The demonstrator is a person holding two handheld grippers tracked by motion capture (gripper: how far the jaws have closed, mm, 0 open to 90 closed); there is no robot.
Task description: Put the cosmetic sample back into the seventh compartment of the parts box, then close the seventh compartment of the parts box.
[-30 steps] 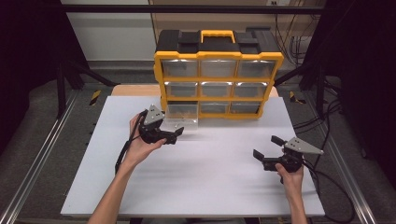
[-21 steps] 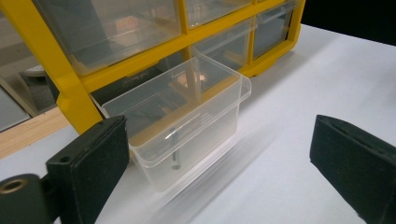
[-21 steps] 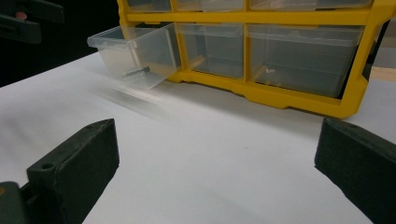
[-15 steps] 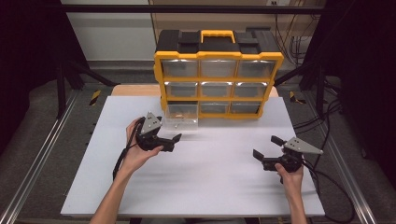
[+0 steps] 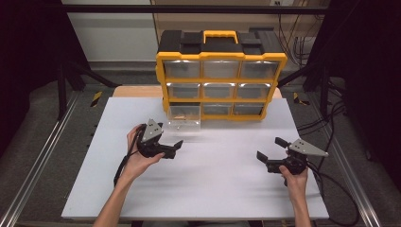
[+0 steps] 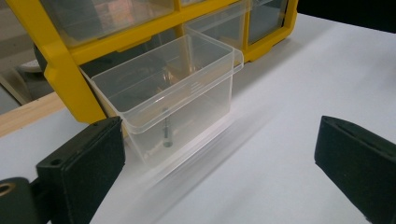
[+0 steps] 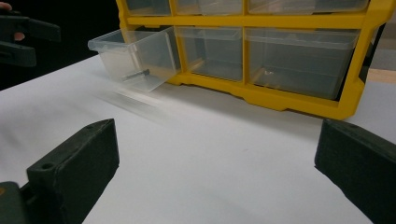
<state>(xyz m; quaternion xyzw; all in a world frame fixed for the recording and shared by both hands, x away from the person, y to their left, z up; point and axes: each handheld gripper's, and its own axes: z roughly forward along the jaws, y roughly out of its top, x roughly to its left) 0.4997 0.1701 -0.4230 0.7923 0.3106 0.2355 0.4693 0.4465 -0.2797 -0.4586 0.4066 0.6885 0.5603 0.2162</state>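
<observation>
No readable text, labels, brand names, numbers or signs appear in any of the three views. The yellow and black drawer cabinet (image 5: 220, 75), at upper centre of the high view, has a plain frame and plain clear drawer fronts. The pulled-out clear drawer (image 6: 173, 95), at centre of the left gripper view, carries faint moulded ridges on its front rim, not letters.

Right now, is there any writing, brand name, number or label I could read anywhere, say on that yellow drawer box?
None can be read.
Yellow drawer cabinet: no brand or label legible on its frame or black top.
Pulled-out clear drawer: only small moulded ridges on its front, no letters.
White table: bare of markings.
</observation>
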